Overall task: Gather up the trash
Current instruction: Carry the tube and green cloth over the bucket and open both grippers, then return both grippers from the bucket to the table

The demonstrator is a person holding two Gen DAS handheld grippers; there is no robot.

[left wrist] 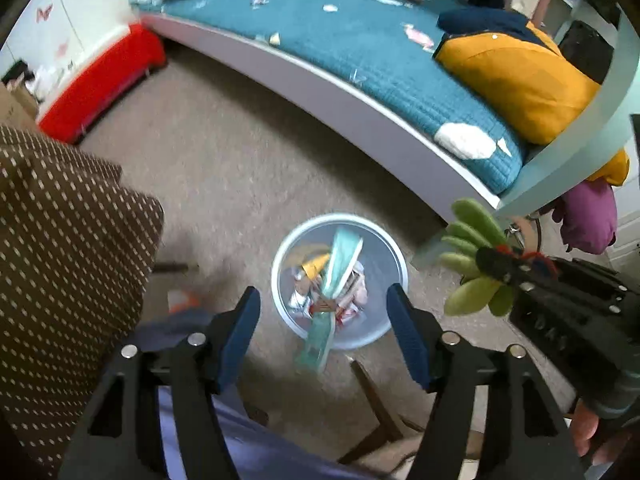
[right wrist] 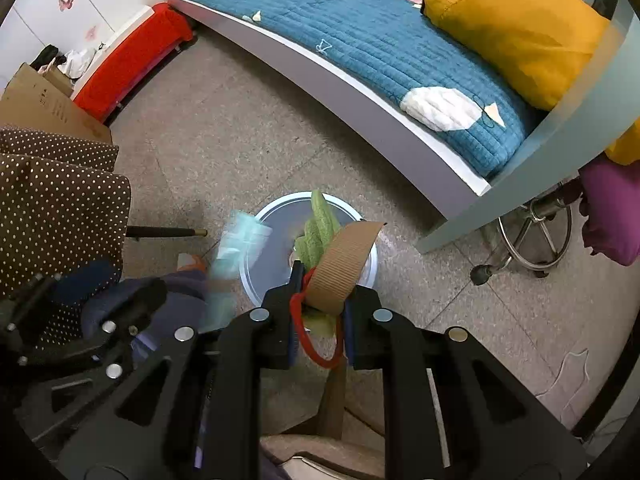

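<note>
Right gripper [right wrist: 320,320] clamped on green felt, brown corrugated strip [right wrist: 344,264] and red cord above the bin [right wrist: 370,268].

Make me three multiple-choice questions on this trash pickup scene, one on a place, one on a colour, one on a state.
1. Where does the bin stand?
A. on the bed
B. on the floor by the bed
C. on the stool

2. What colour is the big pillow?
A. yellow
B. white
C. black

3. How is the left gripper?
A. shut on a cup
B. shut on cardboard
C. open, nothing between its pads

Answers: B, the floor surrounds the bin; A, yellow pillow on the teal bedspread; C, its jaws stand apart above the bin.
</note>
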